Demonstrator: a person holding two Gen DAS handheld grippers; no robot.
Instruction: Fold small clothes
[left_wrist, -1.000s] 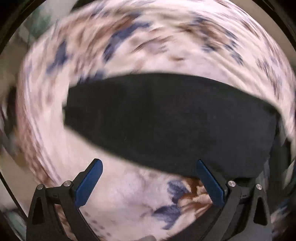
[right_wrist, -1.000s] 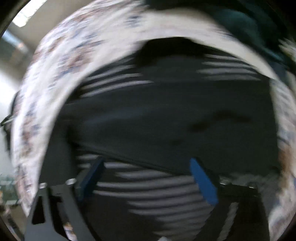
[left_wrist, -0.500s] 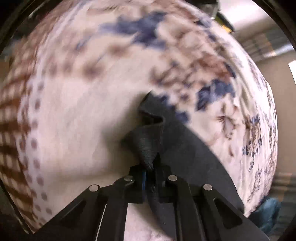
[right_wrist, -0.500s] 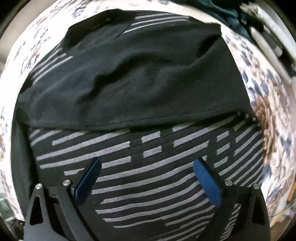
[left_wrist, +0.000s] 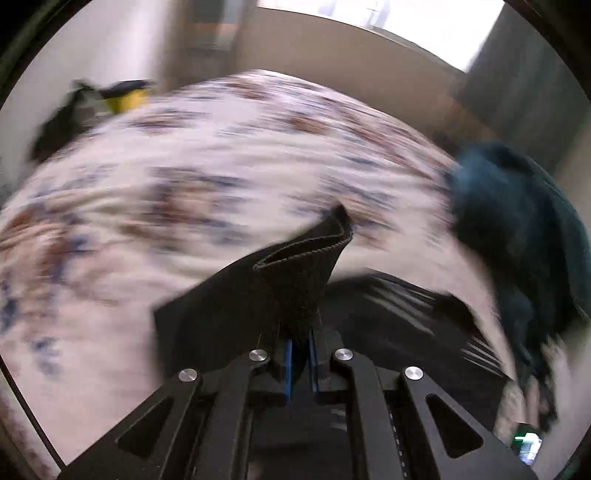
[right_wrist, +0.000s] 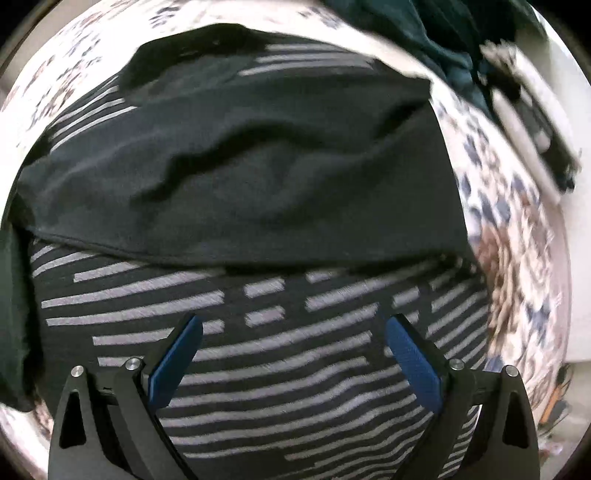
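Mid-fold: left gripper (left_wrist: 300, 334), jaws clamped on the black striped knit garment (right_wrist: 258, 206)'s hem, should carry it across; right gripper (right_wrist: 293, 354) hovers wide open, empty.

Left tongs (left_wrist: 300, 363) and right tongs (right_wrist: 293, 363): black frames; blue pads; silver screws.

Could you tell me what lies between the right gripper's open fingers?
Only the striped fabric of the black garment shows between the right gripper's fingers, seen in the right wrist view; nothing is pinched there.
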